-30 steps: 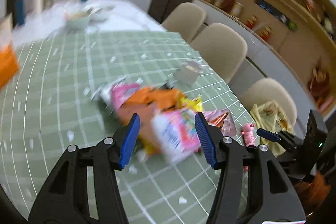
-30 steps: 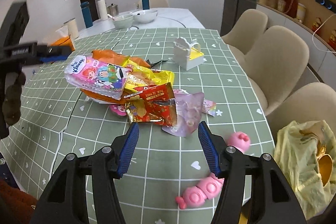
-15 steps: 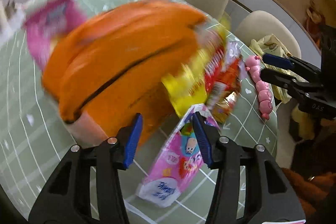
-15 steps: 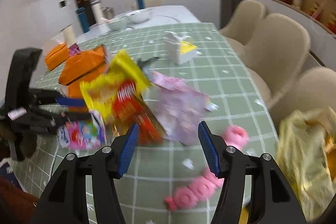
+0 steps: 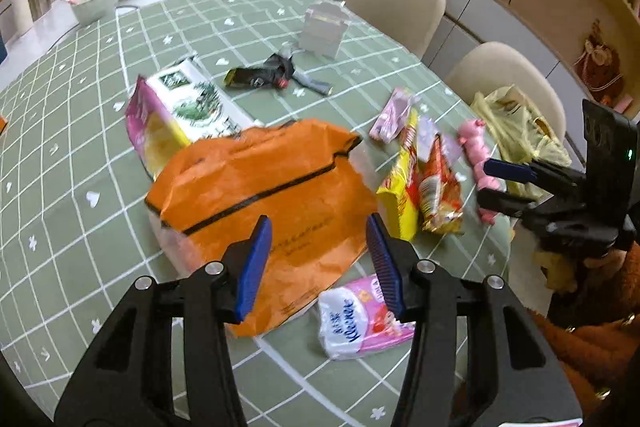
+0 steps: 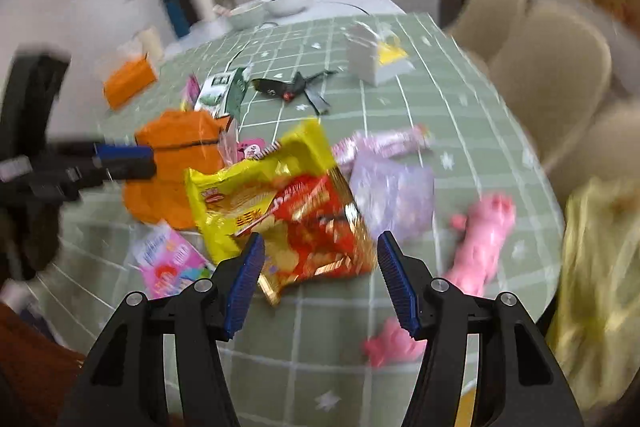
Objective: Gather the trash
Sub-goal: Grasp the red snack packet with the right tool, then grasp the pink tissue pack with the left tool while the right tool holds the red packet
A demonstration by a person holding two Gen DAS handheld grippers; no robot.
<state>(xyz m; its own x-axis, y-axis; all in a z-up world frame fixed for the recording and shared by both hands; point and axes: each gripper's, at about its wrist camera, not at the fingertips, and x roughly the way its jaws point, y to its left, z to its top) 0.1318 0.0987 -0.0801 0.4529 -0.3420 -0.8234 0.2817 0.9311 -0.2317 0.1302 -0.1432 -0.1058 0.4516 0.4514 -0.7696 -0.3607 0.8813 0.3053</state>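
Your pile got scattered in the last 1 s: orange bag [image 5: 264, 195] and tissue pack [image 5: 360, 319] now lie under your left gripper [image 5: 318, 263], red snack wrapper [image 6: 316, 231] under right gripper [image 6: 320, 281], both wide open, holding 0 items, so regroup first.

Both wrist views look down across the table [image 5: 80, 131] from close above, sharing its wrapper pile [image 6: 280, 195]

orange bag [image 5: 260, 195]: matt, creased paper | red snack packet [image 6: 316, 227]: glossy, crinkled foil | yellow packet [image 6: 240, 195]: shiny plastic film | tissue pack [image 5: 360, 323]: smooth plastic wrap | surface [image 5: 72, 155]: matt checked cloth | fingers [image 5: 256, 263]: ribbed blue pads on black plastic
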